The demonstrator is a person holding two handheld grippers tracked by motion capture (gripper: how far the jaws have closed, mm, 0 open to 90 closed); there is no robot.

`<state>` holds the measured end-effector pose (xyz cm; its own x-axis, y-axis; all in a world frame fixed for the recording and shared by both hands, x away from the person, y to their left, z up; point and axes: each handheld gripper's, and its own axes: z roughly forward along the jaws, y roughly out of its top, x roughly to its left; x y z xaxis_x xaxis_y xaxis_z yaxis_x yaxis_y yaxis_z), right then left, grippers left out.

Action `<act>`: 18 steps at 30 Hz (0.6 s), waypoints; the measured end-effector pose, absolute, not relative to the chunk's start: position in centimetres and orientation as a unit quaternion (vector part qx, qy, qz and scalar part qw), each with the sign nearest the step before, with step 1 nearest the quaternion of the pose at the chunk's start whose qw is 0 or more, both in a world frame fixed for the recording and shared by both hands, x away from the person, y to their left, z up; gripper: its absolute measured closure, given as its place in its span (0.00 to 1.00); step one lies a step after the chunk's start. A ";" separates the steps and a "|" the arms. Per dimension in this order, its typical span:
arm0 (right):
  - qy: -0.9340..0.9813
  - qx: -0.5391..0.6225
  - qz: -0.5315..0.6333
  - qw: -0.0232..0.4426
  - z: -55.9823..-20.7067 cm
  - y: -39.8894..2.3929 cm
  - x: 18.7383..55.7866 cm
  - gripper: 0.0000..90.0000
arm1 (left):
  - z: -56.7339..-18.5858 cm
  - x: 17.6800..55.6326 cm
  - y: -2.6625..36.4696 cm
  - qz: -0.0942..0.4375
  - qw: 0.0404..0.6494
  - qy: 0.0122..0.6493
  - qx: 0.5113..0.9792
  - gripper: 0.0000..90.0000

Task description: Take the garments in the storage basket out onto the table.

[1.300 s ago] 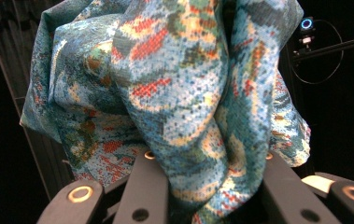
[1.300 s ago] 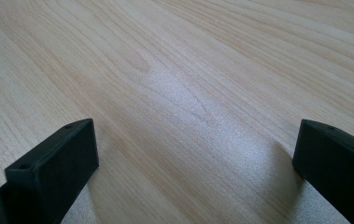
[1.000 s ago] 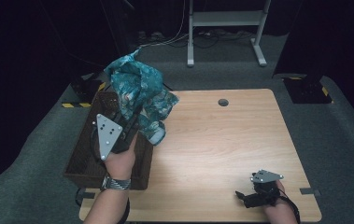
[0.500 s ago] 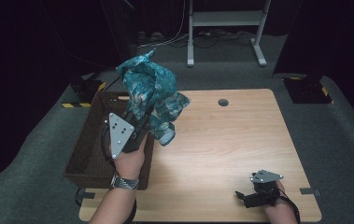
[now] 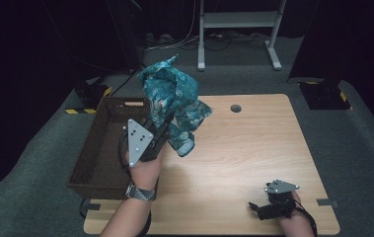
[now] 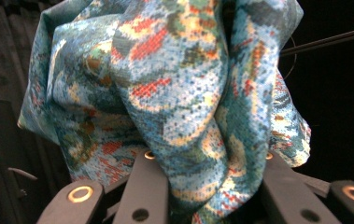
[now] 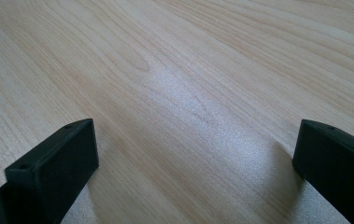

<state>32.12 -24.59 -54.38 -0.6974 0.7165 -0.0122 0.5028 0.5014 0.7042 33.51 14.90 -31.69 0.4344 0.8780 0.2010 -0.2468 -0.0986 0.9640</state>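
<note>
One teal cloth (image 5: pixel 172 101) in left claw (image 5: pixel 161 129); one basket (image 5: pixel 95 153).

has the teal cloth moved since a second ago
Yes. The left claw has carried the teal patterned cloth up and rightward, from over the wicker basket to above the wooden table's left edge.
</note>
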 end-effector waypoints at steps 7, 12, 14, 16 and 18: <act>0.853 0.357 0.349 0.153 -54.4 -24.6 32.1 0.00 | -32.1 33.8 13.4 0.444 0.620 0.264 0.590 0.86; 0.853 0.357 0.349 0.153 -54.4 -24.6 32.1 0.00 | -32.4 34.0 12.4 0.435 0.625 0.259 0.594 0.86; 0.853 0.357 0.349 0.153 -54.4 -24.6 32.1 0.00 | -32.4 34.0 12.2 0.433 0.626 0.259 0.594 0.86; 0.853 0.357 0.349 0.153 -54.4 -24.6 32.1 0.00 | -32.6 34.2 11.5 0.426 0.630 0.256 0.597 0.86; 0.853 0.357 0.349 0.152 -54.4 -24.6 32.1 0.00 | -32.6 34.2 11.3 0.425 0.630 0.255 0.598 0.86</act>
<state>32.11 -24.58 -54.38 -0.6987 0.7153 -0.0109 0.5026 0.5017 0.7040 34.20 11.34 -32.60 0.5083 0.8405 0.1877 -0.2317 -0.0765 0.9698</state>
